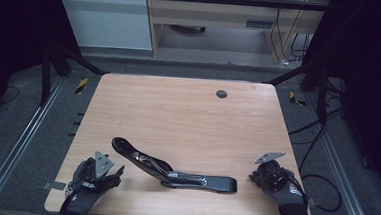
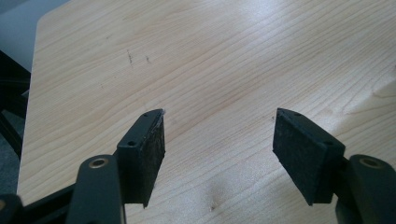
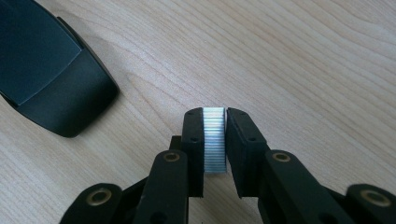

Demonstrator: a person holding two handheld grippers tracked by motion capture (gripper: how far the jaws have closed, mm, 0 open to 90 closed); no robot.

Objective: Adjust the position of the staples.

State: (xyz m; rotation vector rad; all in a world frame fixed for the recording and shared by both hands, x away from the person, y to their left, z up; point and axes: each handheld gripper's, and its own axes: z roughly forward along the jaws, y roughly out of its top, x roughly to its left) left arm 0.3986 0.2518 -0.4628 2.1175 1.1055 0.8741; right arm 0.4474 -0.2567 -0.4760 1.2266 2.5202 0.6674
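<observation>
- High view: an opened black stapler (image 1: pixel 174 169) lies near the front edge of the desk (image 1: pixel 188 112), between the two hands. Its long axis runs left to right, base flat, lid raised toward the left. The right gripper (image 1: pixel 267 175) sits just beyond the base's right end, seemingly a shade closer to the stapler than the left gripper (image 1: pixel 106 175) is to the lid's tip.
- Left gripper view: the jaws stand wide apart with nothing between them, bare wood ahead.
- Right gripper view: the jaws are pressed on a strip of staples (image 3: pixel 215 140), held upright between the pads. The stapler's rounded end (image 3: pixel 51 70) lies ahead and to the left, apart from the jaws. So the strip must travel that way, probably into the open magazine, with its length turned along the stapler's.
- The strip is too small to make out from above; the stapler's open state is plain from above alone.
</observation>
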